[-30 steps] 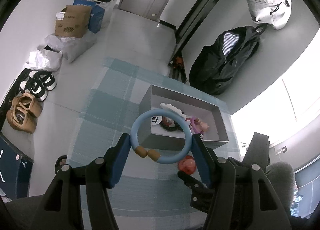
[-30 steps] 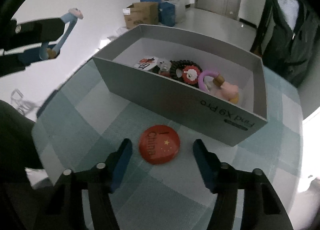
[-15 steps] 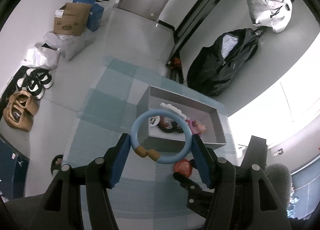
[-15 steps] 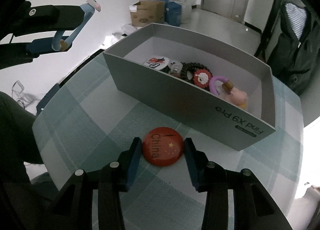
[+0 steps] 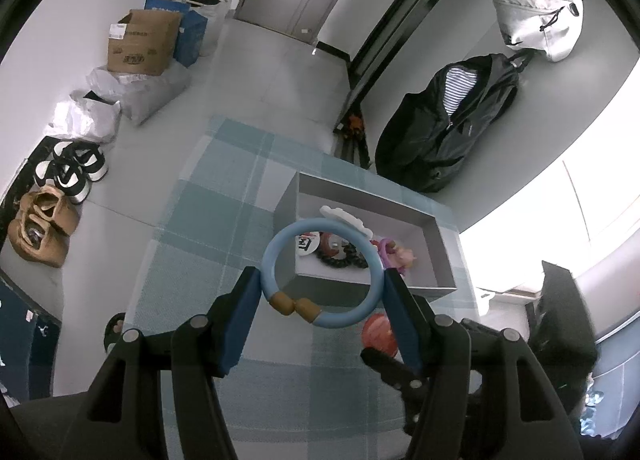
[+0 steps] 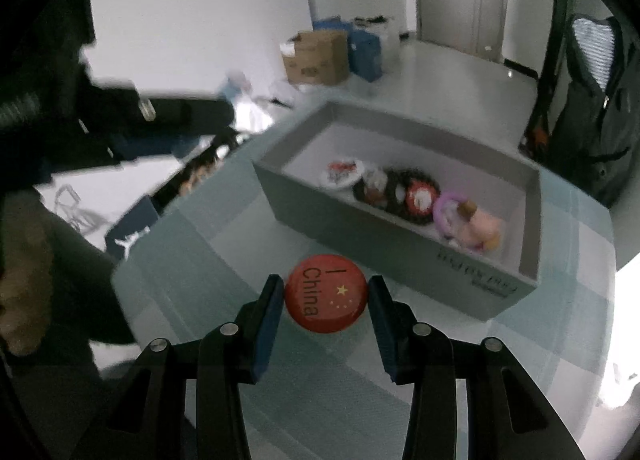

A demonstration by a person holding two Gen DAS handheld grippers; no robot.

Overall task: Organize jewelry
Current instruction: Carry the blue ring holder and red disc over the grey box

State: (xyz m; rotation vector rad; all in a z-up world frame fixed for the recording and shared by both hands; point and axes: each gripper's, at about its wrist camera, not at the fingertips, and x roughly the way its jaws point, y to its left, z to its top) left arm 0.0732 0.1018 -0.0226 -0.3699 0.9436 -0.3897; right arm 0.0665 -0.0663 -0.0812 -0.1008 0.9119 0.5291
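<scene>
Fingers of the left gripper [image 5: 322, 296] held a pale blue bangle [image 5: 320, 273] by its outer edge, one blue pad on each side. The ring stood upright and open to the camera, with two tan beads at its lower left and a small white charm on its top. It hung above a counter [image 5: 208, 220] covered in a blue-and-white checked cloth.

Behind the ring sat a shallow grey box [image 5: 442, 256], open at the top. Inside lay a round white badge [image 5: 306, 244], a dark coiled hair tie [image 5: 340, 256] and a purple ring with a pink figure [image 5: 394, 256] — all in a row along the near wall.

The right gripper [image 6: 326, 296] had its fingers closed narrowly on a red round badge [image 6: 326, 293], pads pressing its left and right edges. The badge bore the word "China" and yellow stars. It appeared lifted clear of the cloth, though motion blur made that hard to confirm. The grey box stood just beyond it, with printed lettering on its near wall too smeared to read.

Around the counter — a cardboard box [image 5: 142, 42] and shoes [image 5: 72, 172] on the floor, a black jacket [image 5: 448, 124] and a white bag [image 5: 538, 18] against the wall.
</scene>
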